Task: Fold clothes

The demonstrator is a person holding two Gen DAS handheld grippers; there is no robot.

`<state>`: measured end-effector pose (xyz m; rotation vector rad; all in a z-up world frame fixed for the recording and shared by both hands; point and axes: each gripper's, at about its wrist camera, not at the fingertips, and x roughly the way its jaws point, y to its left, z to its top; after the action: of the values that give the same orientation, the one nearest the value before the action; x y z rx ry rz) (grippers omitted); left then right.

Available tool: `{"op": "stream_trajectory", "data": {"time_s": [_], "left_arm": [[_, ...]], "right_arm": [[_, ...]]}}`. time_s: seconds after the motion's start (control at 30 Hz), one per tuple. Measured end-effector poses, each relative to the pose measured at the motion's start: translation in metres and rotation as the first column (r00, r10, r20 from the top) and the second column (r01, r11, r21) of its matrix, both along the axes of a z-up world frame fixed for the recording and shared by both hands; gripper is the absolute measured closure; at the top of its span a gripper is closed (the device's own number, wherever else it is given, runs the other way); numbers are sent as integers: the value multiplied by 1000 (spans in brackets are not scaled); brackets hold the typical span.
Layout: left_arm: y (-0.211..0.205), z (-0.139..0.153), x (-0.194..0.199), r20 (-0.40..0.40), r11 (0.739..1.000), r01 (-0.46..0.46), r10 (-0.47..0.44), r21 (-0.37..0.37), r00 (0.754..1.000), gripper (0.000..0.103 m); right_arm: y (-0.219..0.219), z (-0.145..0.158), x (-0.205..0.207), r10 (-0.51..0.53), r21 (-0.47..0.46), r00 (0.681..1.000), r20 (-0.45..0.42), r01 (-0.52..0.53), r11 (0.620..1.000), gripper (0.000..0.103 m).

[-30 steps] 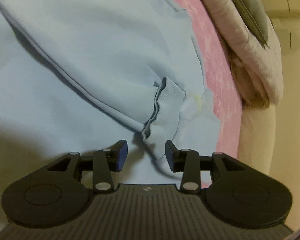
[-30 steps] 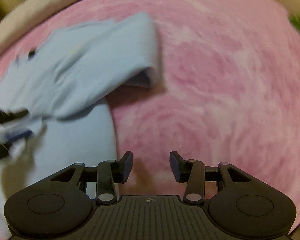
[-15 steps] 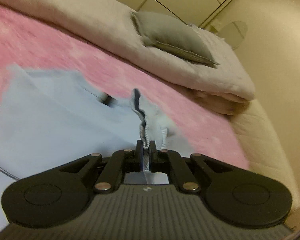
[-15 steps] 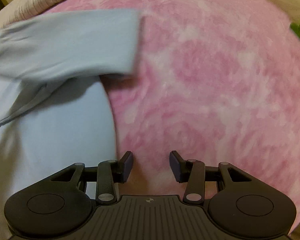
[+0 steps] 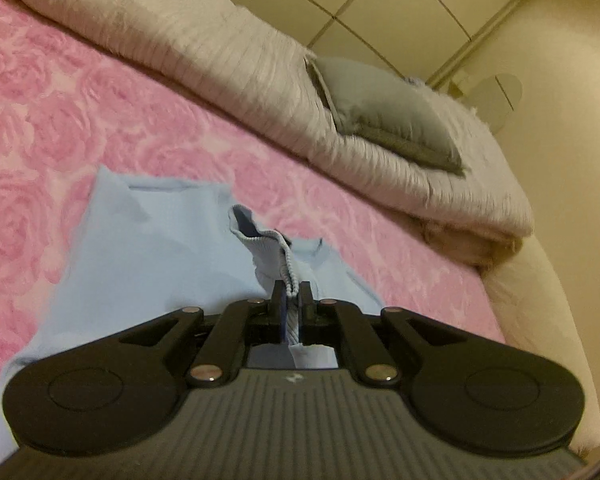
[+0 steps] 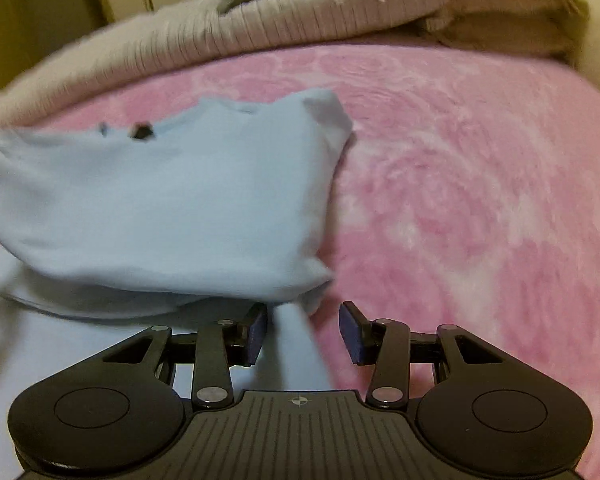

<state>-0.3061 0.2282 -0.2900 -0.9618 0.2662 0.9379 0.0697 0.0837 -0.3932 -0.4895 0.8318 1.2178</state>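
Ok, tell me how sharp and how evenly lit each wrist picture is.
Left wrist view: mostly sharp, the ribbed cuff in the shut left gripper reads clearly; warm dim light; fisheye bends the bed's far edge. Right wrist view: motion blur smears the light blue garment and the pink blanket; the open right gripper stays crisp; dark vignette in the corners.

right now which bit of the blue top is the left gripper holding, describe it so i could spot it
On the pink rose-patterned bedspread lies a light blue top. The left gripper is shut on its ribbed cuff, which stands up from the flat cloth. Its fine ribbing sets it apart from the smooth fabric around it.
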Motion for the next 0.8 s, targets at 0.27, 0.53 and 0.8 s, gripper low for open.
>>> {"op": "stream_trajectory", "data": {"time_s": [0.27, 0.53, 0.8], "left_arm": [[11, -37, -25, -166, 996, -42, 27, -83, 986, 101], [6, -62, -38, -122, 979, -105, 84, -173, 989, 100], [14, -97, -45, -35, 931, -176, 174, -319, 984, 98]], "right_arm": [[-10, -10, 20, -90, 16, 995, -44, 91, 996, 59], [4, -5, 15, 31, 37, 1000, -7, -31, 999, 59], [-3, -6, 22, -54, 4, 995, -86, 55, 999, 59]]}}
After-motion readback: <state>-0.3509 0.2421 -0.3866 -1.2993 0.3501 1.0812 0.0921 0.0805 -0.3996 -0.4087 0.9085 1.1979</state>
